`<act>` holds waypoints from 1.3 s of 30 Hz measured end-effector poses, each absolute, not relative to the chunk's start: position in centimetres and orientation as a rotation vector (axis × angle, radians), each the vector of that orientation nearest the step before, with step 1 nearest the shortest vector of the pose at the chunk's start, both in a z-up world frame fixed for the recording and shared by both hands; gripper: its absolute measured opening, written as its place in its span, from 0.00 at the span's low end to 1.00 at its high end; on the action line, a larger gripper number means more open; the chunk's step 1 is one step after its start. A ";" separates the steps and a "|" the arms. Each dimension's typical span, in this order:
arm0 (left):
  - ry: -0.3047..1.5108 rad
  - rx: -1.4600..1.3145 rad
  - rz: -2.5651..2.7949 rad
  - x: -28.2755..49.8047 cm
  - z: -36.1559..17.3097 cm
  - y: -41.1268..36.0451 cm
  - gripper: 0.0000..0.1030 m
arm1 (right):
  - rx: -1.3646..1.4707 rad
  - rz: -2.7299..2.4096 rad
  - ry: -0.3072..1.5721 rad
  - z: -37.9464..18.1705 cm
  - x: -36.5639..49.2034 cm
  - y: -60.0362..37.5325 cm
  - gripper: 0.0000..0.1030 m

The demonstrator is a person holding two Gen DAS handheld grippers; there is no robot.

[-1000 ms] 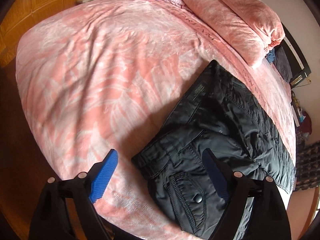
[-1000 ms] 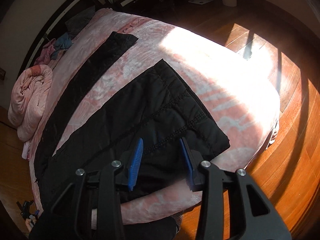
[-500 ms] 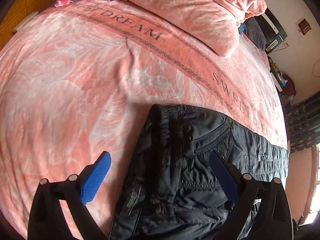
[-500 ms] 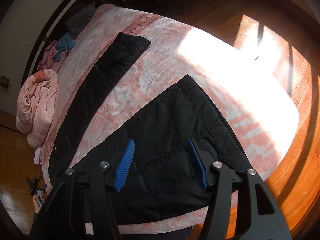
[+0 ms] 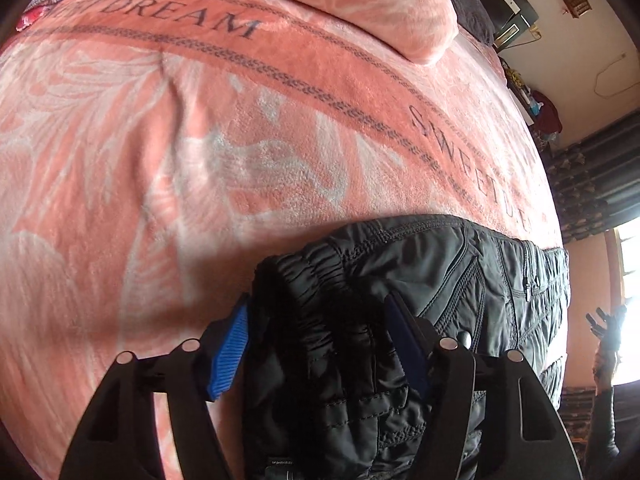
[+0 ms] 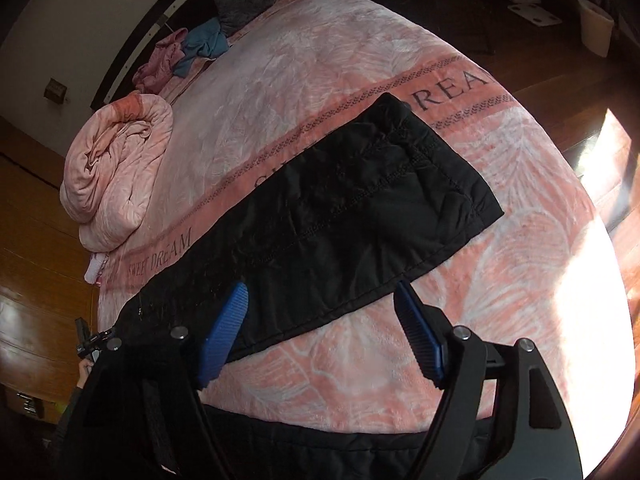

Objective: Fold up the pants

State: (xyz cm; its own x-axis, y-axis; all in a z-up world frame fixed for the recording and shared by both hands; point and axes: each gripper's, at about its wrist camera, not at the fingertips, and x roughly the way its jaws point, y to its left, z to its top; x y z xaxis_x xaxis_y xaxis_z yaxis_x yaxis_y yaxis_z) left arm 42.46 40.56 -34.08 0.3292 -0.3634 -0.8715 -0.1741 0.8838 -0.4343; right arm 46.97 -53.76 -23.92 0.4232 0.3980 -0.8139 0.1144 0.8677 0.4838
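Observation:
Black quilted pants lie on a pink "SWEET DREAM" blanket. In the left wrist view my left gripper has its blue pads on either side of the bunched elastic waistband and grips it. In the right wrist view one pant leg lies flat across the blanket, its cuff to the right. My right gripper is open just above the leg's near edge, holding nothing. A second black stretch of fabric lies at the bed's near edge under the gripper.
A rolled pink quilt lies at the bed's far left, with loose pink and blue clothes and a dark pillow by the headboard. Wooden floor and a white bin lie beyond the bed. A folded pink duvet lies behind the pants.
My left gripper has moved down onto the waistband and closed on it. My right gripper has moved off the pant leg toward the near edge and opened wider.

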 end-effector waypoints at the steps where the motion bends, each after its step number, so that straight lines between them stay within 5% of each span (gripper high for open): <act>1: 1.243 -0.506 -0.132 42.6 -34.2 40.5 0.67 | 0.506 0.185 1.141 -24.3 49.0 -54.2 0.74; 19: 1.186 -0.481 -0.026 42.7 -34.8 40.0 0.52 | 0.321 0.122 1.298 -34.5 68.6 -57.2 0.74; 22: 1.183 -0.472 -0.007 42.8 -34.6 39.4 0.37 | 0.348 0.180 1.306 -34.6 68.2 -57.3 0.41; 23: 1.179 -0.456 0.005 42.9 -34.4 39.0 0.31 | 0.371 0.197 1.296 -34.3 67.9 -57.5 0.18; 24: 1.176 -0.435 0.014 42.9 -34.2 38.6 0.26 | 0.375 0.207 1.283 -33.8 67.6 -57.6 0.12; 37: 1.043 -0.435 0.065 40.0 -26.6 37.2 0.18 | 0.323 0.194 1.087 -20.1 58.2 -58.0 0.06; 39: 1.010 -0.433 0.047 38.9 -24.6 37.1 0.10 | 0.320 0.173 1.057 -18.2 55.6 -58.4 0.06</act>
